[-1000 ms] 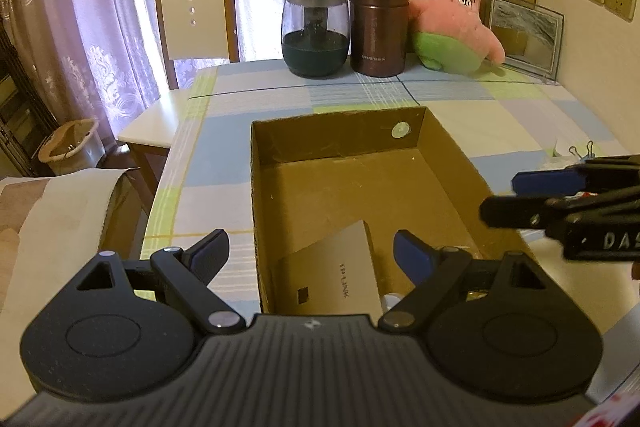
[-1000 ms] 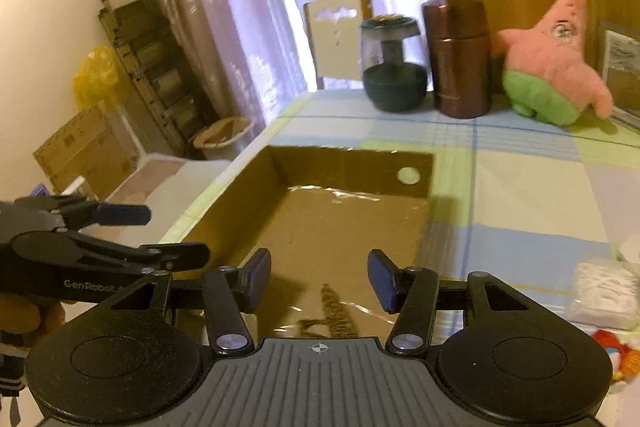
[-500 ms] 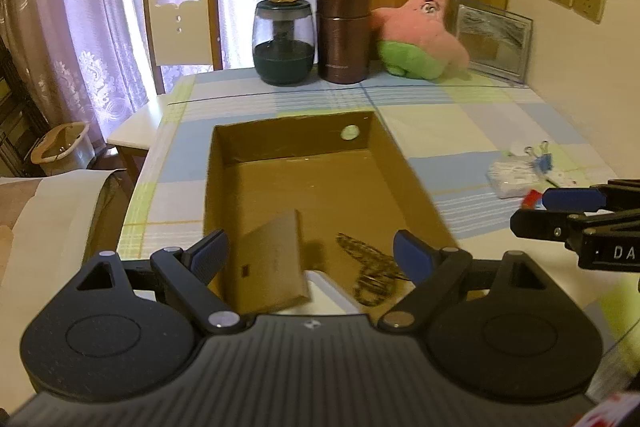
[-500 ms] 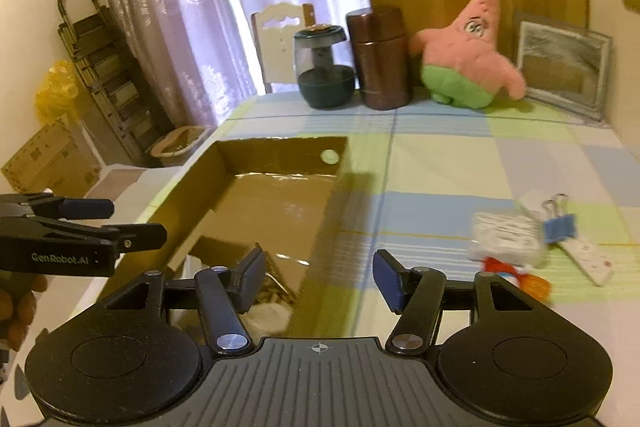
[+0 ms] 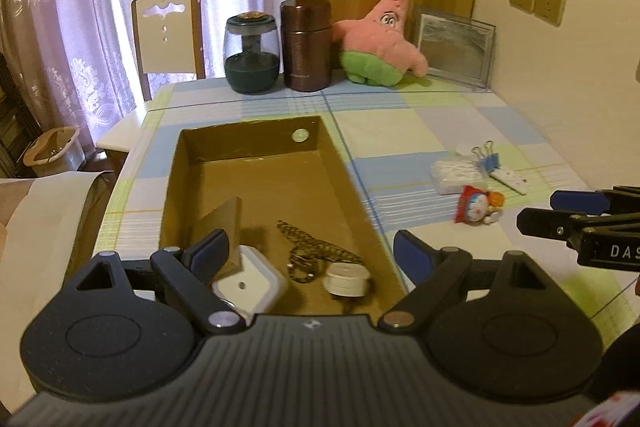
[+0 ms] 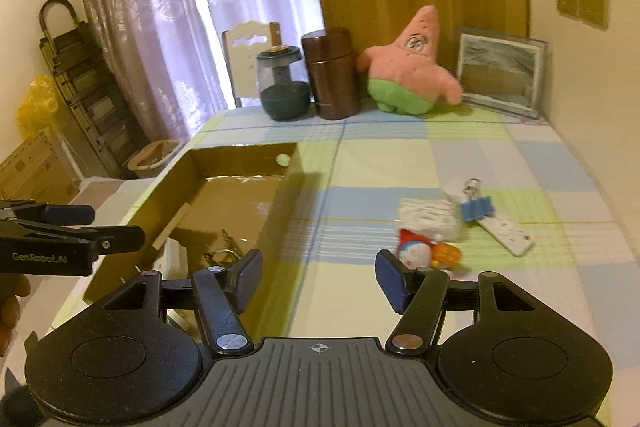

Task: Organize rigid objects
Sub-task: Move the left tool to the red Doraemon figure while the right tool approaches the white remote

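Your right tool [image 6: 318, 277] hangs empty with its jaws spread, and the small toy figure [image 6: 424, 251] lies just beyond its right finger, the nearest loose piece. Your left tool [image 5: 308, 255], equally wide and empty, hovers over the near end of the cardboard box [image 5: 344, 171], left of the toy. Behind the toy, a white packet [image 6: 430, 217], blue binder clip [image 6: 476, 207] and white strip [image 6: 506, 233] crowd together. Box contents are partly hidden by your left tool.

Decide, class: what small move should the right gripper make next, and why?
Probably ease the right gripper forward and down over the Doraemon toy. Its jaws stand open and empty, the toy lies just ahead on the tablecloth, outside the cardboard box, nearest of the loose items.
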Motion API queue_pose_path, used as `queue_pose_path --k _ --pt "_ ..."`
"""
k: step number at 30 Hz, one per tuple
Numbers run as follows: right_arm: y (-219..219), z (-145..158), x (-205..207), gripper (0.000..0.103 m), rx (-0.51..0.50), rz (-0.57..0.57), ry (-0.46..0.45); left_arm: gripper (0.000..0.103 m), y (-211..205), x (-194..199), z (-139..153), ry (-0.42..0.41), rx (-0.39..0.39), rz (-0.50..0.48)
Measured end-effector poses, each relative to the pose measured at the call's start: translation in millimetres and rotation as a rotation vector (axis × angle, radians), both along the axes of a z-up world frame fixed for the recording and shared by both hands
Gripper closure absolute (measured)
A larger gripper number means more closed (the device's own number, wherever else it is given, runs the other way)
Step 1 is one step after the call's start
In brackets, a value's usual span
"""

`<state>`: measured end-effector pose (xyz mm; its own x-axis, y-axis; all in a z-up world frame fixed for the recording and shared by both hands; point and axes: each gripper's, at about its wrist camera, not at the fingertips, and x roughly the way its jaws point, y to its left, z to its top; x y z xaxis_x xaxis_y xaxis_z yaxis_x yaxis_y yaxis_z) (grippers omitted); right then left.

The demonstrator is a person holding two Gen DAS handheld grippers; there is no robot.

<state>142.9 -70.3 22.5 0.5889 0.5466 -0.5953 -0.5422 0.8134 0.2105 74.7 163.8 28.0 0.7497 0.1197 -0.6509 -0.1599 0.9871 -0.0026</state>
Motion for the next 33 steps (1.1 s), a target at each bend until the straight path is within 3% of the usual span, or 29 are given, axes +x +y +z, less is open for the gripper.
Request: queue_pose_path --k 19,33 --pt "-123 2 -10 0.043 -0.016 -0.216 0.012 0.016 -88 5 0 -0.011 -0.018 -0.115" --pt "-161 -3 6 0.043 -0.011 -0.267 0.022 0.014 -134 32 -16 0.01 -0.018 -0.159"
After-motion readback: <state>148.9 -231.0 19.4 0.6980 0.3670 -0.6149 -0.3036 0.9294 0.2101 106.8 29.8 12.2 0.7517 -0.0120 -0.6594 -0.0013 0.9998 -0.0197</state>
